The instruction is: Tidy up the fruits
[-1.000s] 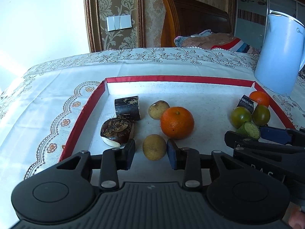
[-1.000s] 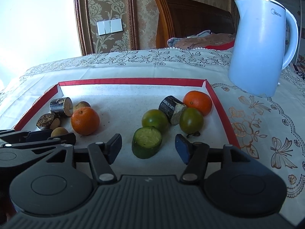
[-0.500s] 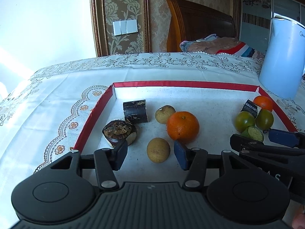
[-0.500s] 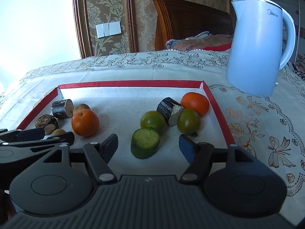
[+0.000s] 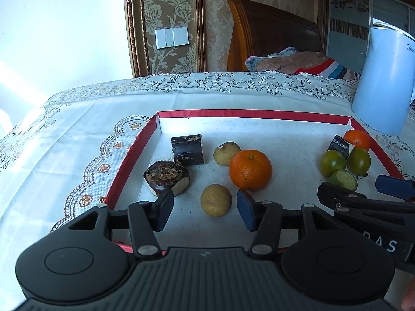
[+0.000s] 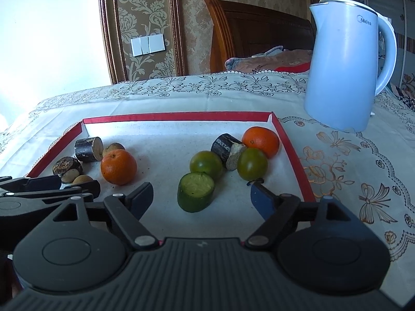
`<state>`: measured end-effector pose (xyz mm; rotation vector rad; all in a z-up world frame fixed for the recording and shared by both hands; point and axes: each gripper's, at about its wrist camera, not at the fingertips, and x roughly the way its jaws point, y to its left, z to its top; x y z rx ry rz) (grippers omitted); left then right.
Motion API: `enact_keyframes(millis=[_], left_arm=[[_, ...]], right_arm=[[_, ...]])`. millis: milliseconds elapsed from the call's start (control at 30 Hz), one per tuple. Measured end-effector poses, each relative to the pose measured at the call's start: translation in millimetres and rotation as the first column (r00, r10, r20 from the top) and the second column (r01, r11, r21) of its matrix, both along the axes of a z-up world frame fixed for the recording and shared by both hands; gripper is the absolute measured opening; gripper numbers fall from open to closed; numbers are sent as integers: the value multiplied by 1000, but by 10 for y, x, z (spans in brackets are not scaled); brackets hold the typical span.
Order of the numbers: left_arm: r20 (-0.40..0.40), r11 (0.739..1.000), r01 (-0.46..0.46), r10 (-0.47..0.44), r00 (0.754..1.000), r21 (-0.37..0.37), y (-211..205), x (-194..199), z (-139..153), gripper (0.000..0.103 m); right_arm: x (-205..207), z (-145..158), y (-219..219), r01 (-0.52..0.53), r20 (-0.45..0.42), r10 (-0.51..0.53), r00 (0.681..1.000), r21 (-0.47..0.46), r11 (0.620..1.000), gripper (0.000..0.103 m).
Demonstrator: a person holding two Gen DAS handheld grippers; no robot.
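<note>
Fruits lie in the red-rimmed tray (image 5: 124,165), with the left tool (image 5: 205,208) and right tool (image 6: 201,197) both spread wide, gripping nothing.

Left gripper (image 5: 205,211): fingers spread wider than 1.0 s ago; gap either side of round tan fruit (image 5: 216,200) larger, fruit untouched, apart from both pads. Gripper drawn back from tray (image 5: 129,160); fruits sit farther off in left wrist view.

Right gripper (image 6: 201,202): fingers also wider apart around cut green fruit piece (image 6: 196,191); no contact.
</note>
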<state>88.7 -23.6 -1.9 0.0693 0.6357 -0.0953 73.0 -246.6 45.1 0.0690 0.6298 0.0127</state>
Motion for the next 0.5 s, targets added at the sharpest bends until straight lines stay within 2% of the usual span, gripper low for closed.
enact_keyframes(millis=[100, 200, 500], left_arm=[[-4, 1000, -1, 1, 1000, -10, 35, -18, 10, 53], [2, 1000, -13, 13, 1000, -10, 61, -67, 24, 53], [15, 1000, -21, 21, 1000, -23, 117, -212, 43, 53]], right_arm=[[-50, 13, -8, -4, 5, 4, 1000, 8, 1000, 82], [-124, 35, 7, -9, 21, 9, 1000, 3, 1000, 87], [-330, 70, 42, -28, 49, 28, 998, -4, 1000, 88]])
